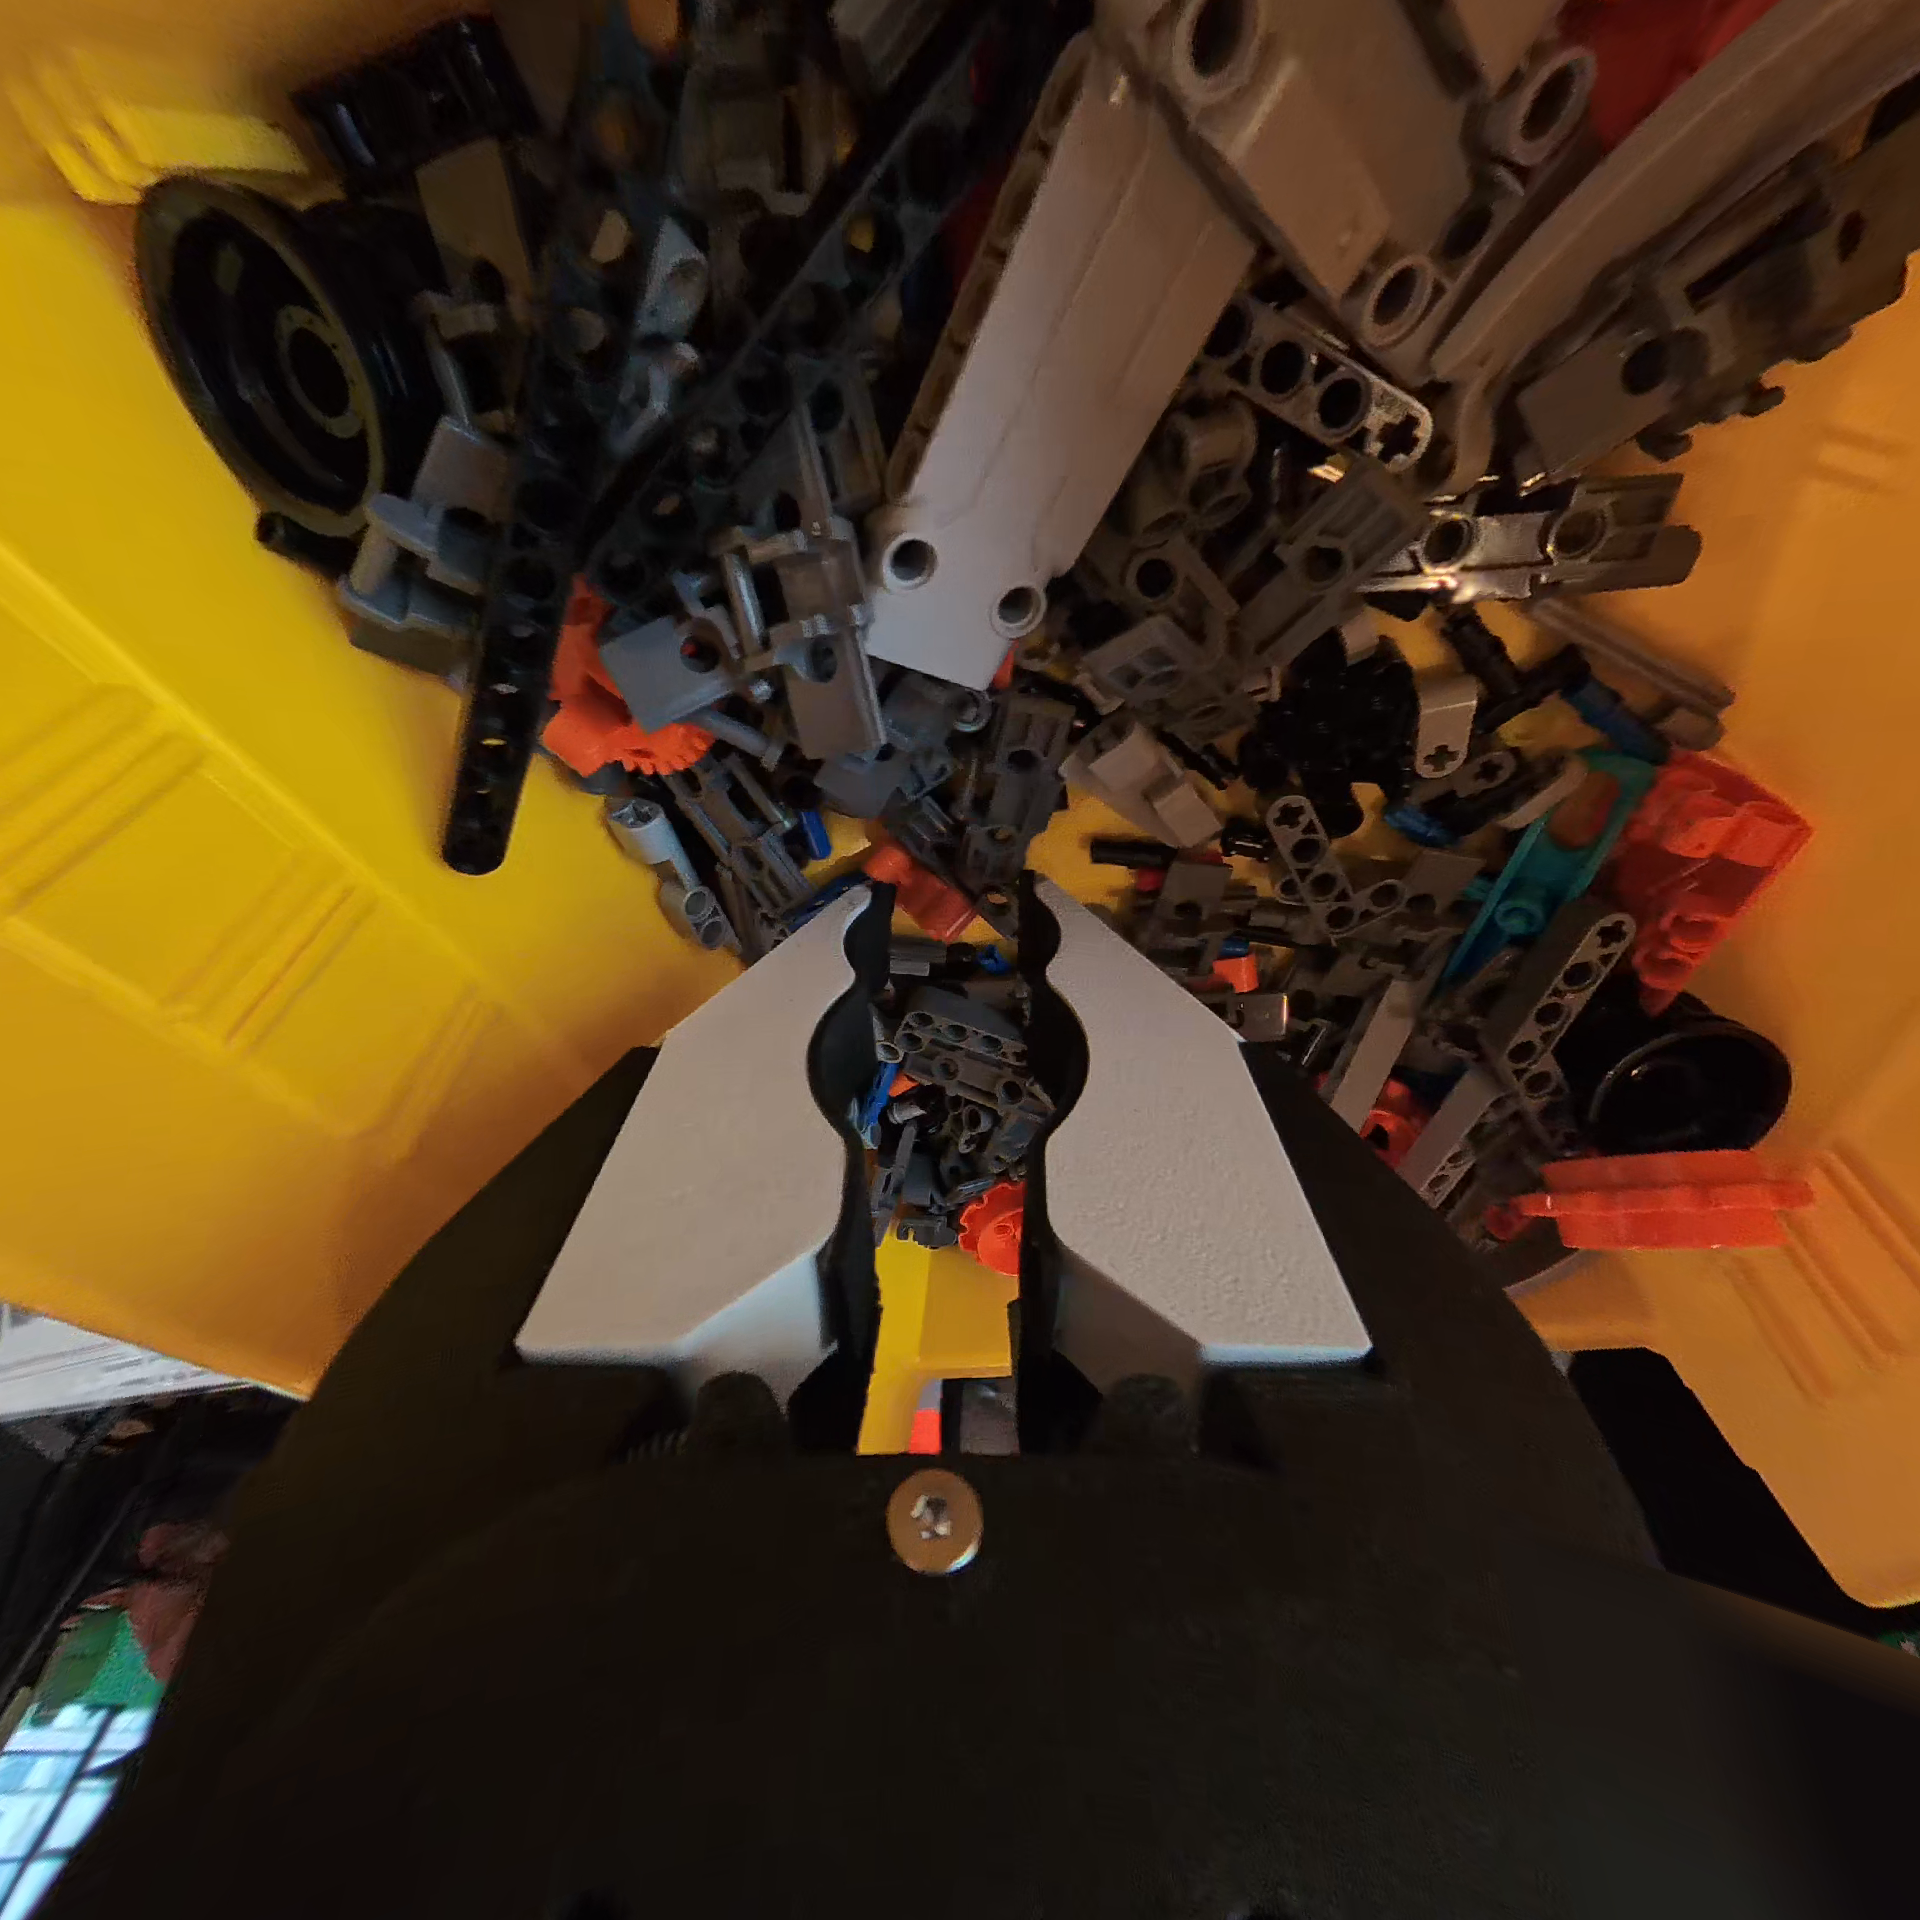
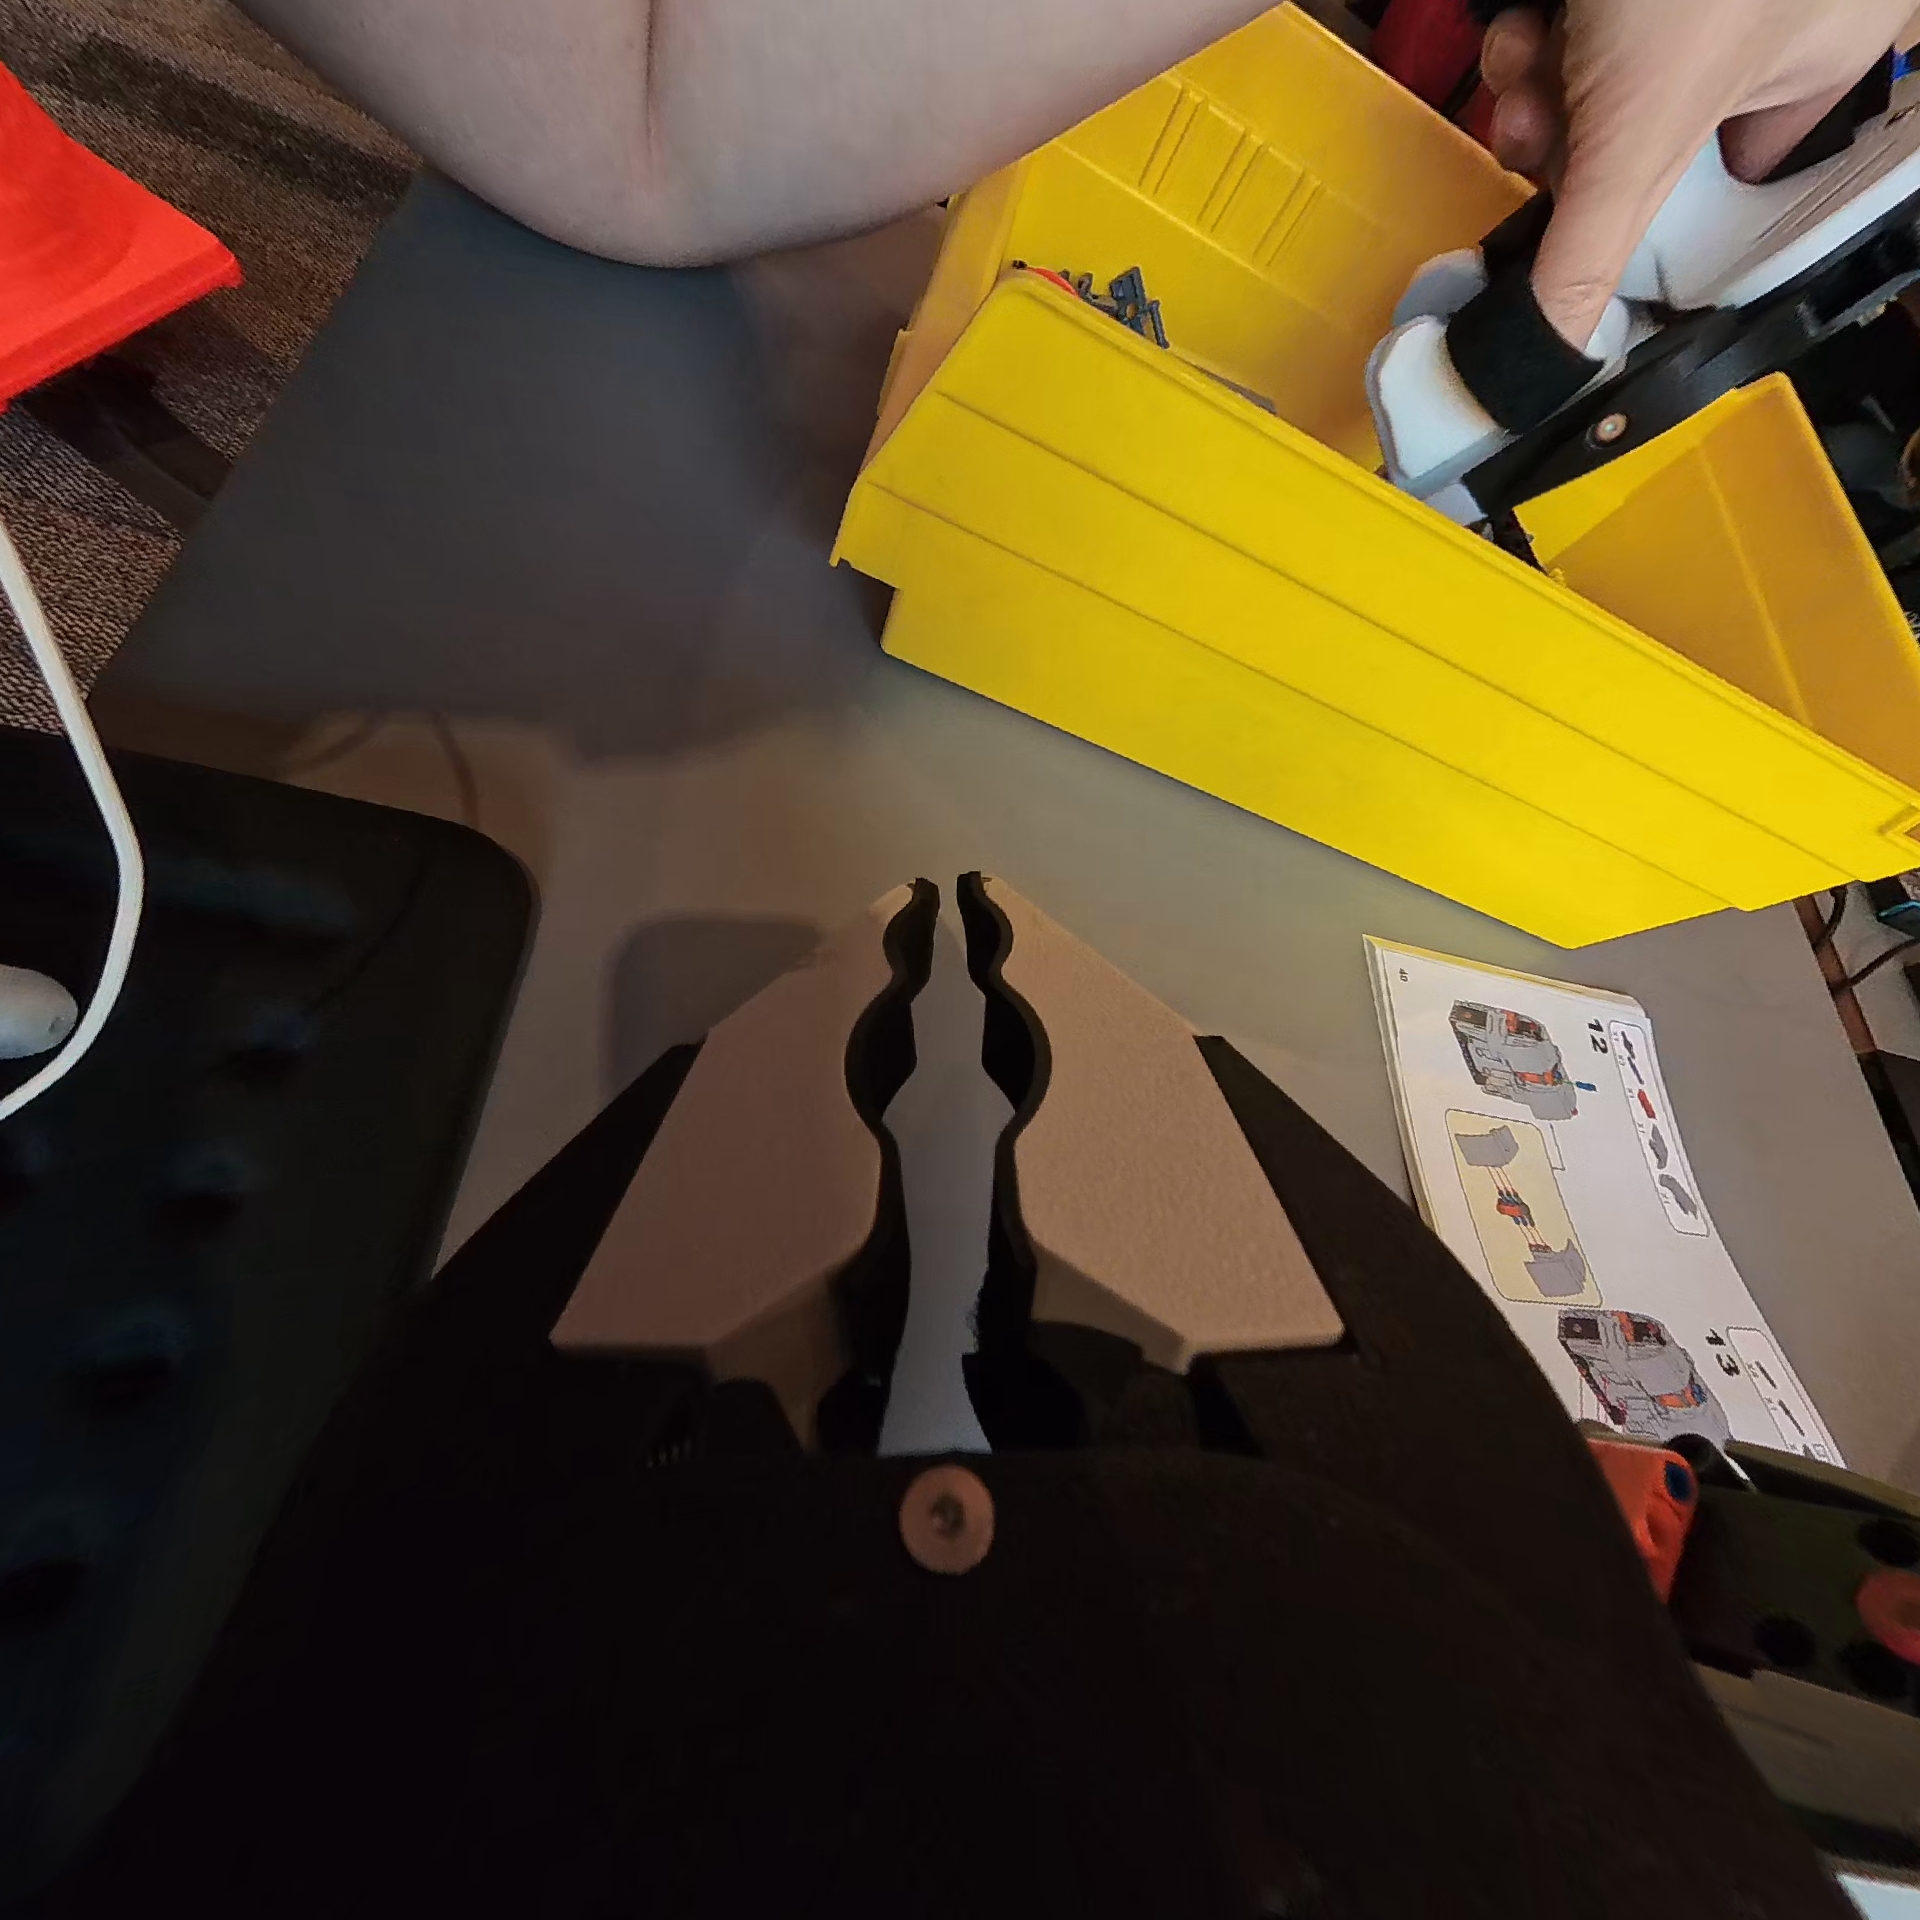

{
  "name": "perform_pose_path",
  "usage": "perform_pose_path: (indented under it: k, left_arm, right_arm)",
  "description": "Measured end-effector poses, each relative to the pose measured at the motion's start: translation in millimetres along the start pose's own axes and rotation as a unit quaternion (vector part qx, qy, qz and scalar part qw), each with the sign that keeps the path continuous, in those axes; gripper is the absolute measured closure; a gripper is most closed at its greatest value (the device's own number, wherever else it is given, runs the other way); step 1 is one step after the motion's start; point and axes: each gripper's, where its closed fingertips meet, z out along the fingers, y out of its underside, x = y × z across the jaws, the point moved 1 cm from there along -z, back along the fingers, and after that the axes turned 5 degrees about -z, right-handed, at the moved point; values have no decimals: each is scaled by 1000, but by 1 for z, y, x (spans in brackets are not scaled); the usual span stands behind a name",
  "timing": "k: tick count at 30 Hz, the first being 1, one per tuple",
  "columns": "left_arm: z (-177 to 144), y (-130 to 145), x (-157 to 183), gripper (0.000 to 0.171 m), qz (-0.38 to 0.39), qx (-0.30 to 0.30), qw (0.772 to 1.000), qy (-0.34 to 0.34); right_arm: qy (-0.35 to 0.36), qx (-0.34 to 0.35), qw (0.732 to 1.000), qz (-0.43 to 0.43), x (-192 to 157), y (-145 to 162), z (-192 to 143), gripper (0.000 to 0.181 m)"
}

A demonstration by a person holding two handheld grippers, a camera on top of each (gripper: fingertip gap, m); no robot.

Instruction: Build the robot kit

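The left gripper (image 1: 951, 904) reached down into a yellow bin (image 1: 239, 831), its jaws parted a moderate way with nothing clamped between them. Through the gap showed small grey, black and blue building pieces (image 1: 956, 1081) lying on the bin floor. Just beyond the tips, toward 12 o'clock, sat a small orange piece (image 1: 920, 883). Farther up at 12 o'clock lay a long pale grey panel (image 1: 1039, 436), tilted among dark beams. A black wheel (image 1: 281, 353) rested at 10 o'clock against the bin wall, and a long black beam with holes (image 1: 499, 717) lay beside it. At 3 o'clock were a teal piece (image 1: 1558, 862) and a flat orange piece (image 1: 1662, 1216).

The right gripper (image 2: 948, 883) hovered over a grey table (image 2: 520, 468), its jaws nearly together with only a thin slit between the tips, holding nothing. From there the yellow bin (image 2: 1299, 665) stood at 1 o'clock, and a hand (image 2: 1662, 135) gripped the other tool over it. An instruction booklet (image 2: 1558, 1195) lay open at 3 o'clock, just below the bin. A partly built grey and orange model (image 2: 1766, 1579) showed at 4 o'clock. A black mat (image 2: 260, 987) lay at 9 o'clock with a white cable (image 2: 94, 748) across it.
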Motion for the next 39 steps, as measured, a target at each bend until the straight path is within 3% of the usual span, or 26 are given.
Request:
perform_pose_path:
  k: [9, 14, 17, 19, 20, 22, 26, 29, 32, 36, 39]
  left_arm:
    - [-14, -2, -10, 156, -7, 36, 999, 7]
    - [-44, -29, -4, 156, 5, 146, 989, 20]
    - [-71, -53, 12, 159, 26, 239, 969, 46]
    - [-81, -53, 25, 159, 40, 264, 961, 77]
    - [-80, -50, 29, 152, 36, 261, 961, 90]
    - [-64, -35, 35, 113, 24, 200, 973, 114]
    - [-24, -11, 40, 111, 23, 70, 991, 113]
    - [-7, -6, 34, 90, 14, 27, 997, 71]
    - [0, -12, 30, 92, 10, 19, 999, 42]
    - [-1, -14, 37, 102, 10, 18, 998, 66]
    - [-3, -12, 53, 144, 20, 10, 993, 115]
  right_arm:
    - [-1, 0, 1000, -2, -1, 0, 0, 177]
    - [-3, -2, 1000, -3, -1, 1, 1, 177]
    - [-3, -3, 1000, -4, -2, 1, 1, 177]
    - [-3, -4, 1000, -5, -2, 2, 2, 177]
    - [-3, -4, 1000, -5, -2, 2, 2, 177]
    - [-4, -5, 1000, -5, -2, 2, 2, 177]
    - [-4, -7, 1000, -7, -2, 3, 2, 177]
    - [-4, -7, 1000, -8, -2, 2, 2, 177]
    - [-4, -6, 1000, -9, -3, 2, 2, 177]
    - [-4, -7, 1000, -9, -2, 2, 2, 177]
    - [-5, -9, 1000, -11, -3, 3, 2, 177]
